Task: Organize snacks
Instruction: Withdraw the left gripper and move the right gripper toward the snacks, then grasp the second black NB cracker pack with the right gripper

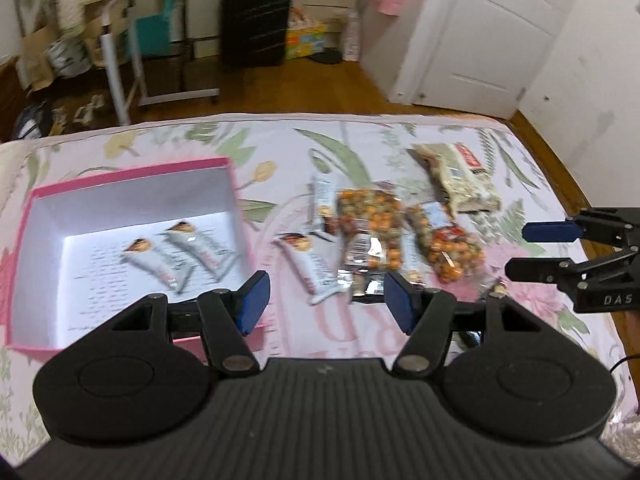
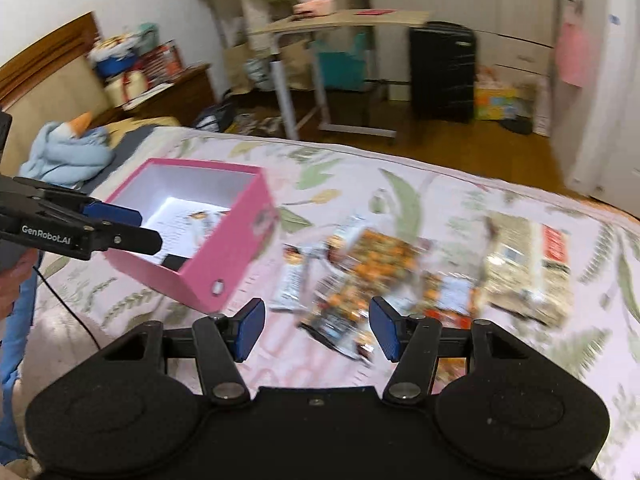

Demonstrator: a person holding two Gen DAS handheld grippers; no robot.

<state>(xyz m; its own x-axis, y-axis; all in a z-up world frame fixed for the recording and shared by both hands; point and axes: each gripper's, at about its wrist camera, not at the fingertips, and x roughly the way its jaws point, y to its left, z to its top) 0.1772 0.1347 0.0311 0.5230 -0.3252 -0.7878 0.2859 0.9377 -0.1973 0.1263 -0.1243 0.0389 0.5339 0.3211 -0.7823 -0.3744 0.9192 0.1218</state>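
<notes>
Snacks lie scattered on a bed (image 1: 460, 128) with a floral cover, and you hold a two-finger gripper over them in each hand. Going left to right in your left wrist view: a pink box (image 1: 132, 178) sits open on the cover, with two white snack bars (image 1: 176, 258) lying side by side on its white floor. Just right of the box, two more white bars (image 1: 316, 268) rest on the cover. Next come two clear bags of orange and green nuts (image 1: 370, 216), touching each other. Farthest right lies a larger pale packet with a red label (image 1: 460, 178), just behind the nut bags.

Your left gripper (image 1: 326, 300) hovers above the near edge of the box and the loose bars; its blue-padded tongs stand apart with nothing between them. Your right gripper (image 2: 316, 330) hangs over the nut bags, its tongs likewise apart and empty. Motion blur softens the printing on every wrapper, so no labels are readable.
</notes>
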